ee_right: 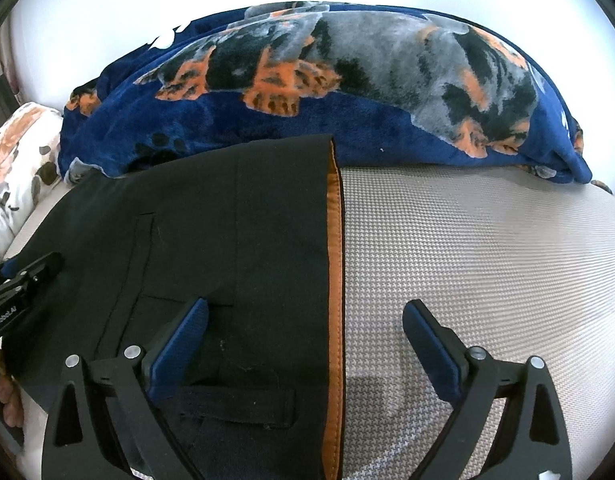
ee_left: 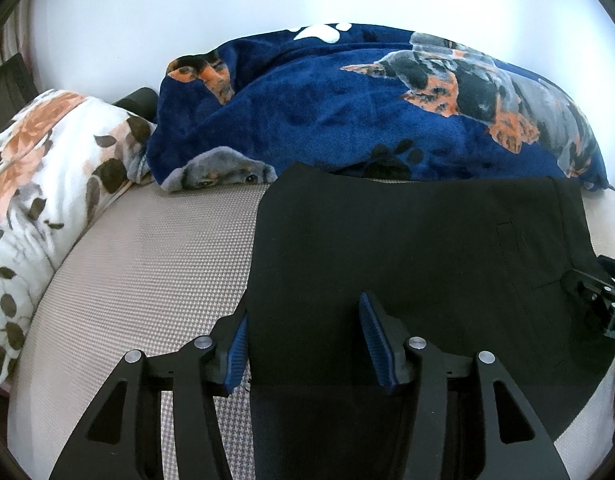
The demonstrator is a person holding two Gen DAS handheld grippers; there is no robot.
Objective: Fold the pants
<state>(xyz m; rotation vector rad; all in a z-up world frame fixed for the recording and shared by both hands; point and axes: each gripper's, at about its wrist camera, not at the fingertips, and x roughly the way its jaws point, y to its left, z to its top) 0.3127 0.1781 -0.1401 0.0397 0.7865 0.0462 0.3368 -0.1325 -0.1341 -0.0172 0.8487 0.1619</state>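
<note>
The pants [ee_left: 407, 248] lie flat, folded on the bed [ee_right: 487, 248]. Both grippers, left [ee_left: 303, 344] and right [ee_right: 305, 344], hover open. Little looks left.

Both views are brightly and evenly lit, and the wall [ee_left: 187, 20] behind is washed out to a near featureless white. Strong fisheye bending is seen toward the dark circular borders. Detail is lost in the black pants [ee_right: 235, 240], which are rendered almost flat. A soft shadow is cast on the woven mattress [ee_right: 487, 248] beneath the right gripper [ee_right: 305, 320]. Focus is kept sharp throughout.
</note>
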